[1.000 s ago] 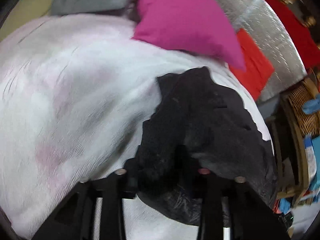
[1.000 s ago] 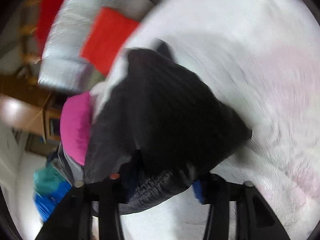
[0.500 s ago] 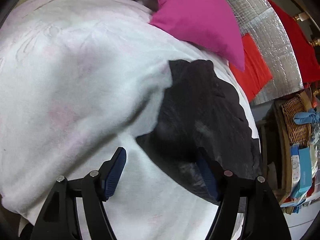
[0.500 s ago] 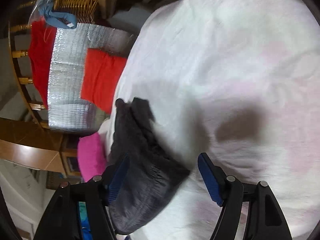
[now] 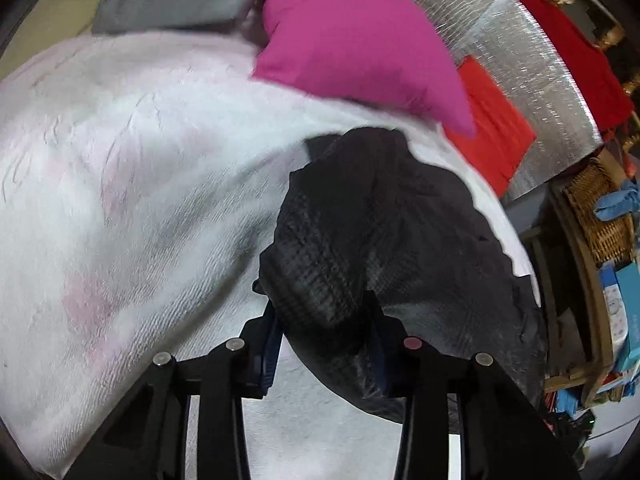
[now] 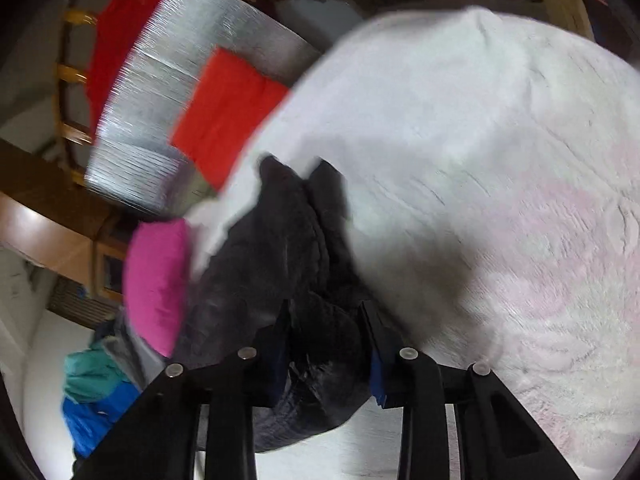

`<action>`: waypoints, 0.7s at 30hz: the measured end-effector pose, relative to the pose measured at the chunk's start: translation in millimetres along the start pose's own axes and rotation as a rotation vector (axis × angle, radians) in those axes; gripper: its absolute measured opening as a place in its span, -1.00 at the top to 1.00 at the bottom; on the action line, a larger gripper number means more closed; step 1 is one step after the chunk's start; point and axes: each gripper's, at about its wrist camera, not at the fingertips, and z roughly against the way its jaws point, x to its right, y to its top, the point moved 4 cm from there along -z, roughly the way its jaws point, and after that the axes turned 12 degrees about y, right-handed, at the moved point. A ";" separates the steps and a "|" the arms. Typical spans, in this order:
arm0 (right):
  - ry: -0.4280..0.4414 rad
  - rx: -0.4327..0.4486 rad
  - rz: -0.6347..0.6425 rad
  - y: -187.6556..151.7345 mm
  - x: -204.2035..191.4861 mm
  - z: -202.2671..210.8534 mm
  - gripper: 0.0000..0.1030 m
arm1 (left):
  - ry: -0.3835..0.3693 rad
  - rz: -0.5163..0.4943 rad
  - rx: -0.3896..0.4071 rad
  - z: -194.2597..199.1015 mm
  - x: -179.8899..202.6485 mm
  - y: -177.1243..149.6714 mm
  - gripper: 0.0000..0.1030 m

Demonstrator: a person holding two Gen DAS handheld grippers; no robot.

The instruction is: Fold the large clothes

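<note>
A black quilted garment point(image 5: 400, 232) lies bunched near the far right edge of a white, pink-patterned bedspread point(image 5: 140, 200). In the left wrist view my left gripper point(image 5: 324, 340) has a thick fold of it between its blue pads, and its jaws are closing on that fold. The right wrist view shows the same garment point(image 6: 280, 248) as a dark heap on the bedspread point(image 6: 480, 160). There my right gripper point(image 6: 326, 344) is closing on another bunch of the fabric, which bulges out between and below its pads.
A pink pillow point(image 5: 352, 32) and a grey cushion point(image 5: 180, 0) lie at the far side of the bed. Past the edge hang a red cloth point(image 5: 492, 120) and a silver foil mat point(image 5: 520, 52). A wicker basket point(image 5: 600, 208) stands to the right. Blue and teal clothes point(image 6: 92, 392) are heaped by the pillow point(image 6: 158, 280).
A second ago both grippers held the garment. Half a second ago both stood open and back from it. Now both have come in again and closed on bunches of the fabric.
</note>
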 end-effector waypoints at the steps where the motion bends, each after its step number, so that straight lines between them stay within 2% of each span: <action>1: -0.009 -0.013 -0.026 -1.1 7.8 0.4 0.18 | -0.002 0.023 -0.019 -2.3 -3.8 -1.5 0.10; 3: 0.018 -0.010 -0.059 0.1 11.4 7.8 0.07 | -0.013 0.055 -0.033 1.6 -8.6 -2.1 0.04; 5: 0.043 0.013 -0.070 2.0 9.9 19.9 -0.21 | -0.005 0.058 -0.046 8.6 -12.8 -3.1 -0.07; 6: 0.048 0.042 -0.068 2.1 9.4 28.6 -0.25 | 0.006 0.057 -0.041 13.6 -15.6 -3.3 -0.13; 9: 0.065 0.137 -0.005 6.1 -2.4 56.7 -0.25 | 0.034 0.047 0.024 30.6 -20.2 0.9 -0.16; 11: 0.124 0.178 0.058 6.2 -15.5 69.2 -0.25 | 0.108 0.034 0.130 49.0 -27.4 8.4 -0.18; 12: 0.150 0.177 0.087 5.3 -22.1 71.0 -0.25 | 0.146 0.026 0.199 60.4 -29.2 12.4 -0.21; 14: 0.172 0.159 0.174 -2.7 -38.9 68.5 -0.06 | 0.165 0.004 0.275 74.1 -27.2 14.7 -0.26; 16: 0.161 0.111 0.235 -12.6 -50.6 59.1 0.16 | 0.177 -0.046 0.318 79.6 -18.0 13.7 -0.32; 18: 0.115 0.062 0.252 -20.8 -54.4 41.5 0.22 | 0.185 -0.125 0.325 77.5 -5.1 8.5 -0.35; 21: 0.014 -0.011 0.213 -27.1 -43.4 13.9 0.22 | 0.231 -0.263 0.261 55.4 16.8 -0.6 -0.43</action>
